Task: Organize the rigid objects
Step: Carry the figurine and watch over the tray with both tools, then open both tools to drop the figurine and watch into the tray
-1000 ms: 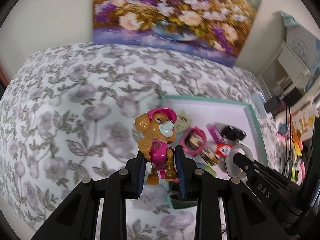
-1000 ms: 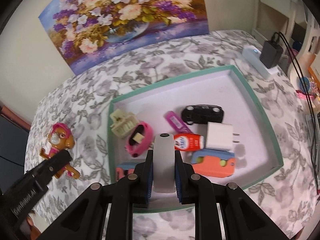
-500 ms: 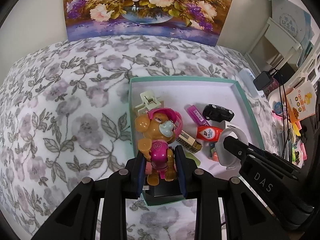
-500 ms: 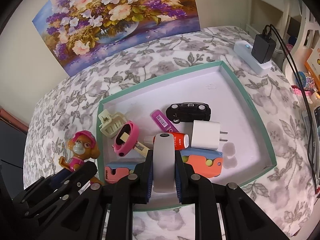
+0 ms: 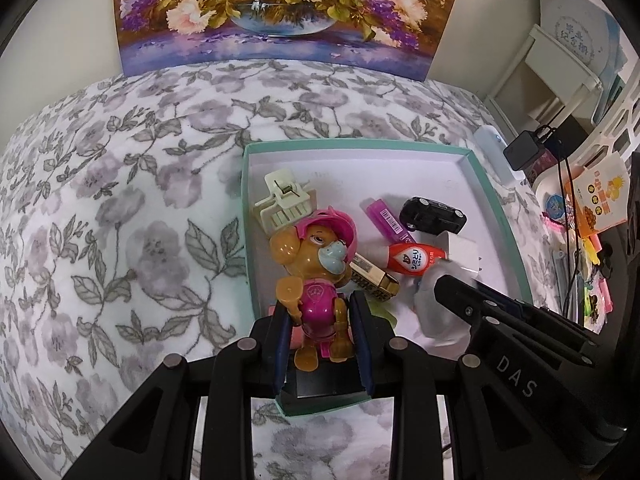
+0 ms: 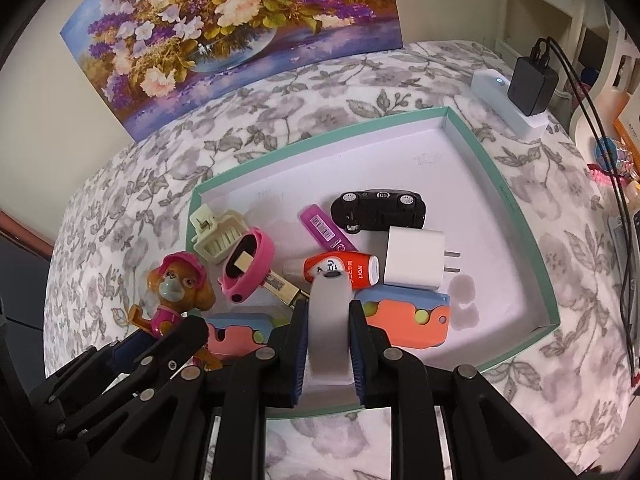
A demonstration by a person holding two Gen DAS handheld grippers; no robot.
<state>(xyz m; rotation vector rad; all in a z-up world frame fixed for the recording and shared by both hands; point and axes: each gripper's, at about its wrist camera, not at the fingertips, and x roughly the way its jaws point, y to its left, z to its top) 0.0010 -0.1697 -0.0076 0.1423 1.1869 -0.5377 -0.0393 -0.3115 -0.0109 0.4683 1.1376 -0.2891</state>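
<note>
— Hovering over the tray, the left gripper pinched the pup; clip and car crowded below.
— And the right gripper, jaws opening, had the white piece between them.

only a few bits were readable tbh. The other gripper's black arm at the lower right of the left wrist view had "DAS" on it in pale letters. The little red-orange bottle in the middle of the right wrist view said "LION" near its white end, rest was Japanese script I couldn't make out. The purple stick just above it carried a barcode, digits too tiny to read
</note>
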